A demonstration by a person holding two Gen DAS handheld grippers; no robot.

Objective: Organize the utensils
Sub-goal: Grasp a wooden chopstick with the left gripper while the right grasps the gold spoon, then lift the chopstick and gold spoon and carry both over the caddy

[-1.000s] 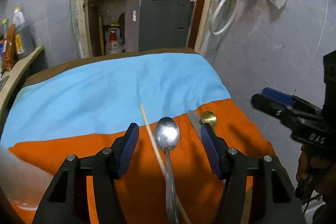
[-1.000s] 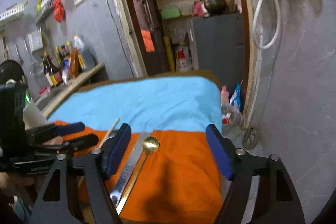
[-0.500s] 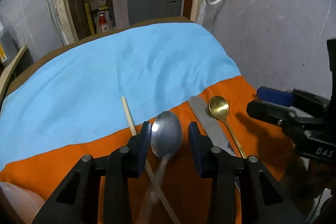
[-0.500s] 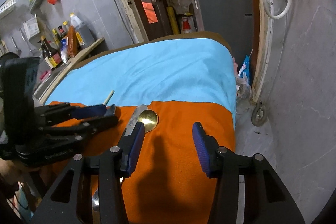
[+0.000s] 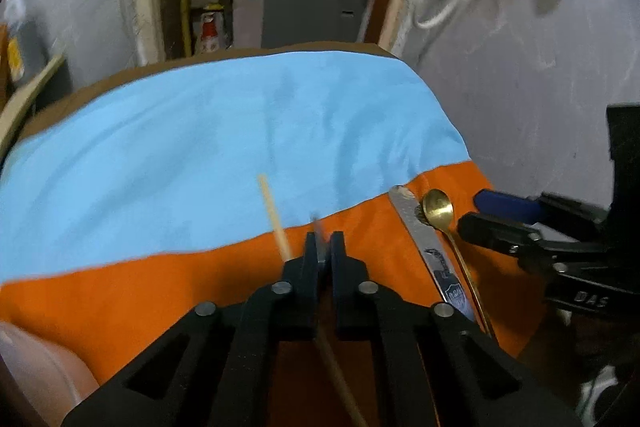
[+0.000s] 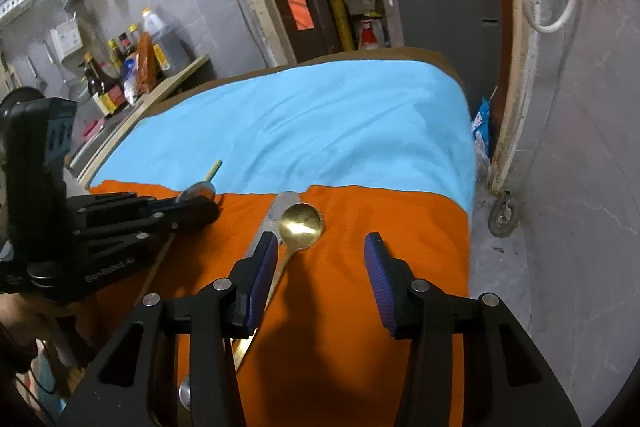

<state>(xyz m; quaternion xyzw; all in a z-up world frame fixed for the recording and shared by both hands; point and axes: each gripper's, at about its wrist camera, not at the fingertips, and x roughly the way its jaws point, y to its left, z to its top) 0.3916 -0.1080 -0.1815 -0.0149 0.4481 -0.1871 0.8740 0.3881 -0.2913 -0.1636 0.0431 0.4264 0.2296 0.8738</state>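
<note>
Left wrist: left claw [image 5: 322, 245] clamped on silver spoon [image 6: 196, 191], near orange/blue cloth seam. Right claw [image 6: 320, 263] open over gold spoon [image 6: 301, 222] w/ knife [image 6: 276, 215] alongside; orange cloth [image 6: 380, 211] free toward right edge.

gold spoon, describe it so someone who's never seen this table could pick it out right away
On the orange cloth near the table's right edge, beside the flat steel knife, lies the gold spoon. It alone is brass-coloured, with a small round bowl and thin handle.
</note>
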